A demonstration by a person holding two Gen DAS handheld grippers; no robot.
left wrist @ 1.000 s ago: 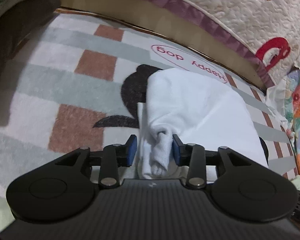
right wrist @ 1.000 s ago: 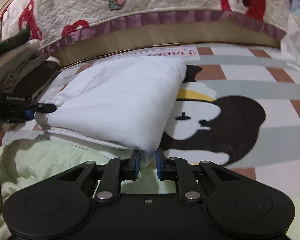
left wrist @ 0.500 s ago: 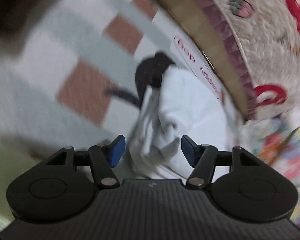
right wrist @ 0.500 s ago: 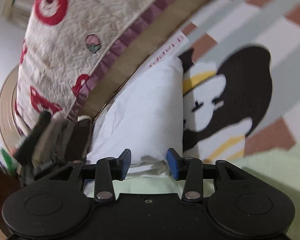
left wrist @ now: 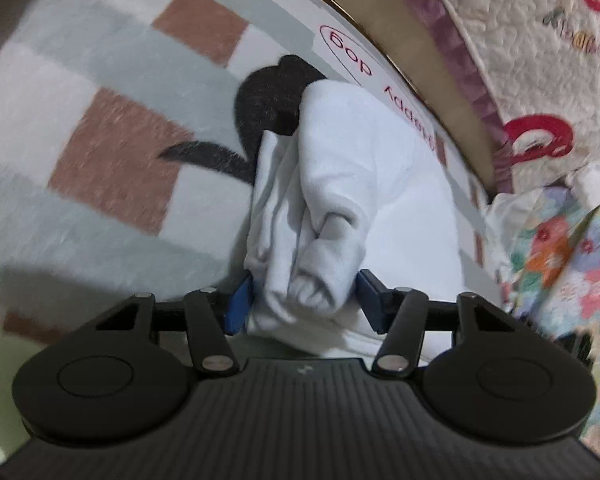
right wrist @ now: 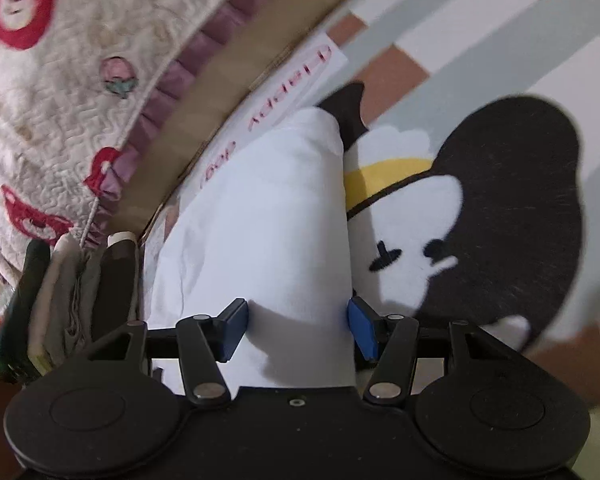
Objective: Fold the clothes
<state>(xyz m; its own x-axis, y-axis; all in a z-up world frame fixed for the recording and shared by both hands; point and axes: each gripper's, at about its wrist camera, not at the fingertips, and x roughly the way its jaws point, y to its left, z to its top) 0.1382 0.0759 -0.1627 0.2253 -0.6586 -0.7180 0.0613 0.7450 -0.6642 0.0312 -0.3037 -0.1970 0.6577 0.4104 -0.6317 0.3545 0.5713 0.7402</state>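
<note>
A folded white garment (left wrist: 380,168) lies on a patterned rug (left wrist: 120,152) beside the bed. Its bunched, rolled end sits between the blue pads of my left gripper (left wrist: 304,304). The jaws are closing and both pads touch the cloth. In the right wrist view the same garment (right wrist: 268,208) runs away from my right gripper (right wrist: 298,328). Its jaws are opening. The smooth folded end lies between and under the blue pads, which do not press on it.
The rug (right wrist: 500,200) shows a black-and-white dog and brown and grey checks. A quilted bed cover (right wrist: 60,80) and wooden bed frame (left wrist: 420,52) border it. A stack of folded clothes (right wrist: 72,300) stands left of the garment. Floral fabric (left wrist: 560,248) lies at the right.
My right gripper went from nearly shut at the garment's edge to wide open, rolling and shifting over the folded end. The left gripper rolled, widened, then narrowed around the bunched end.
</note>
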